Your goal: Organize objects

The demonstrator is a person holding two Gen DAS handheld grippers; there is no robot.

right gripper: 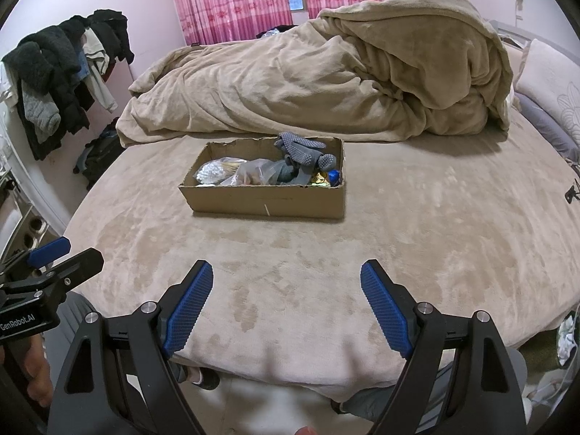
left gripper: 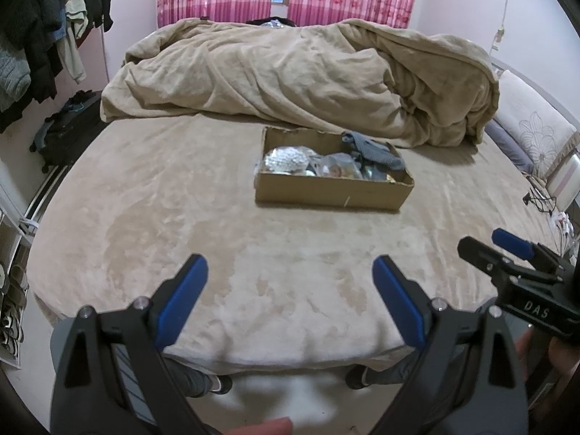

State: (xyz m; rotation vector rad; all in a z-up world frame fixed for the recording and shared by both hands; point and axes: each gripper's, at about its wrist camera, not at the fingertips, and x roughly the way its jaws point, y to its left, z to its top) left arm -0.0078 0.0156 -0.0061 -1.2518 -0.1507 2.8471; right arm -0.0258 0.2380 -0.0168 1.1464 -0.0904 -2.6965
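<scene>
A shallow cardboard box (left gripper: 333,190) (right gripper: 266,201) sits on the beige bed. It holds grey dotted gloves (left gripper: 377,152) (right gripper: 304,150), clear plastic bags of small items (left gripper: 290,159) (right gripper: 250,174) and a blue object (right gripper: 335,175). My left gripper (left gripper: 290,272) is open and empty, held above the bed's near edge, well short of the box. My right gripper (right gripper: 286,279) is open and empty, also near the front edge. Each gripper shows at the side of the other's view, the right one (left gripper: 507,253) and the left one (right gripper: 61,257).
A rumpled beige duvet (left gripper: 297,76) (right gripper: 326,87) lies piled behind the box. Pillows (left gripper: 533,123) lie at the right. Dark clothes hang on a rack (left gripper: 47,29) at the left, with bags on the floor below. Pink curtains (right gripper: 235,0) cover the far window.
</scene>
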